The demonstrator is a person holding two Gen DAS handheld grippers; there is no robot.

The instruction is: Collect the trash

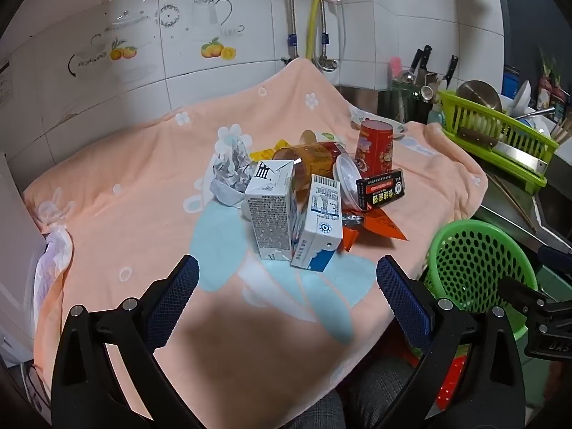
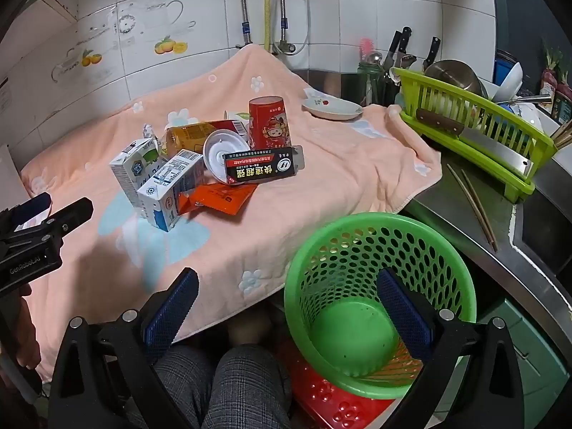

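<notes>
Two grippers are hovering over a heap of trash on a kitchen counter.

The left gripper (image 1: 287, 291) and right gripper (image 2: 287, 302) are both hanging with jaws spread wide, gripping nothing. The trash, milk cartons (image 1: 273, 211), a red cup (image 1: 373, 148), a black box (image 1: 380, 187) and an orange wrapper (image 2: 221, 196), is sitting heaped on a peach towel (image 1: 136, 196), beside the green basket (image 2: 357, 236).

Indoor light, moderately bright, sharp centre. Strong fisheye bending, dark vignette at corners. Soft shadow on peach cloth (image 1: 118, 214) just ahead of claw. Slight glare on wall tiles (image 2: 357, 10) far ahead.
</notes>
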